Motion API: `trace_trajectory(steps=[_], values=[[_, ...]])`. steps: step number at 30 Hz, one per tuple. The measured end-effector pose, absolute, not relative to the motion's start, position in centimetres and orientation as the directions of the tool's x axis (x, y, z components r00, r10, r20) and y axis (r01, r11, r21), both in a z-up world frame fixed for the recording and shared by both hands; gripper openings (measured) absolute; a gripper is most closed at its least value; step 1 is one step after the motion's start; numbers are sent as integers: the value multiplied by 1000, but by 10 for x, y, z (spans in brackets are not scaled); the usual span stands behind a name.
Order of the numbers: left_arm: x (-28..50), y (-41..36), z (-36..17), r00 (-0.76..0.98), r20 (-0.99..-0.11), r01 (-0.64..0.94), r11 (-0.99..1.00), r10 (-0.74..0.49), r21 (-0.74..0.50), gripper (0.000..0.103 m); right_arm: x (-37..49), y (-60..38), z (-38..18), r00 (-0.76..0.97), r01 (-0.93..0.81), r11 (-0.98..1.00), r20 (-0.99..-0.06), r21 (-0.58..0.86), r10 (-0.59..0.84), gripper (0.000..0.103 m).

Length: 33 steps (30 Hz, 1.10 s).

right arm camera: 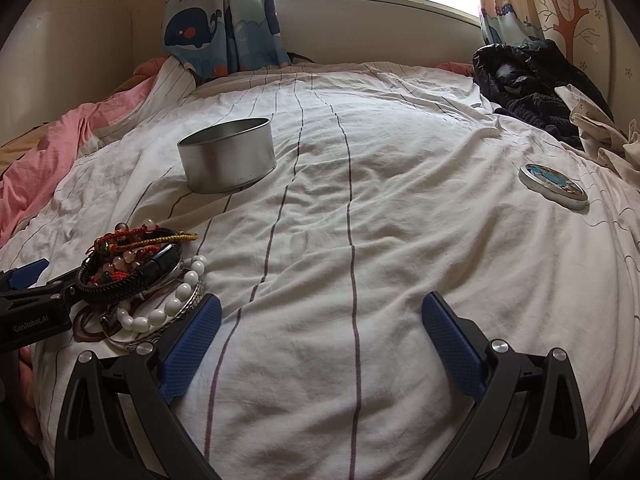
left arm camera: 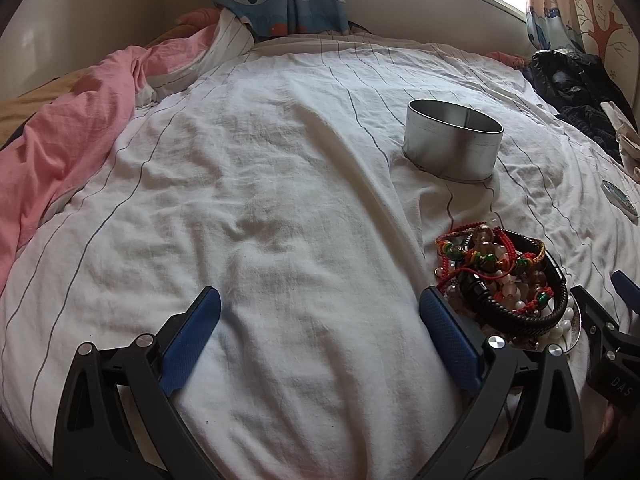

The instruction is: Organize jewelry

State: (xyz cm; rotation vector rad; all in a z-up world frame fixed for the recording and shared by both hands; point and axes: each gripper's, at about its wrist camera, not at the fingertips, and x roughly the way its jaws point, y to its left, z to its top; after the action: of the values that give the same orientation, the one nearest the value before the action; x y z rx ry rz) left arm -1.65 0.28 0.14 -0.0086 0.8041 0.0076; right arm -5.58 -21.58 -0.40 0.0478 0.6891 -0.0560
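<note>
Lying in a tangled heap on the bed, the jewelry pile (right arm camera: pixel 140 280) holds red cord bracelets w/ colored beads, a black braided band, a white bead bracelet (right arm camera: pixel 168 304) and a thin metal bangle. It sits between your two tools, just beside the right finger of your left tool (left arm camera: pixel 320 344) and the left finger of your right tool (right arm camera: pixel 322 344).

Both tools are spread wide w/ nothing between the blue pads; each hovers low over the striped white sheet (right arm camera: pixel 360 220), likely so you can pick pieces one at a time.

Farther off stands an open round metal tin (right arm camera: pixel 227 156), upright, well apart from the pile. You can't see its inside from here. It looks like the intended container, lid off so pieces can drop straight in. Its probable lid (right arm camera: pixel 554 186), a flat disc w/ a blue printed top, lies apart on the right.

Beyond: pink bedding (left arm camera: pixel 60 140) bunched at left, dark clothes (right arm camera: pixel 532 80) heaped at right, whale-print curtains (right arm camera: pixel 208 28) and a bright window behind.
</note>
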Motion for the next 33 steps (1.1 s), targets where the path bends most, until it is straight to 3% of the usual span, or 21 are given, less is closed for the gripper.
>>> trace_trajectory(steps=[7, 14, 22, 33], values=[[-30, 11, 13, 756, -653, -73, 997, 36, -29, 96, -58, -218, -2, 777, 63, 997, -630, 46, -20, 96], [-36, 1, 31, 815, -578, -27, 1000, 30, 14, 96, -72, -224, 23, 855, 22, 992, -516, 123, 45, 96], [-36, -23, 38, 827, -561, 78, 996, -43, 40, 96, -62, -217, 21, 834, -7, 991, -545, 135, 80, 96], [-31, -20, 30, 805, -593, 52, 998, -27, 26, 96, -59, -217, 18, 824, -1, 992, -562, 128, 73, 96]])
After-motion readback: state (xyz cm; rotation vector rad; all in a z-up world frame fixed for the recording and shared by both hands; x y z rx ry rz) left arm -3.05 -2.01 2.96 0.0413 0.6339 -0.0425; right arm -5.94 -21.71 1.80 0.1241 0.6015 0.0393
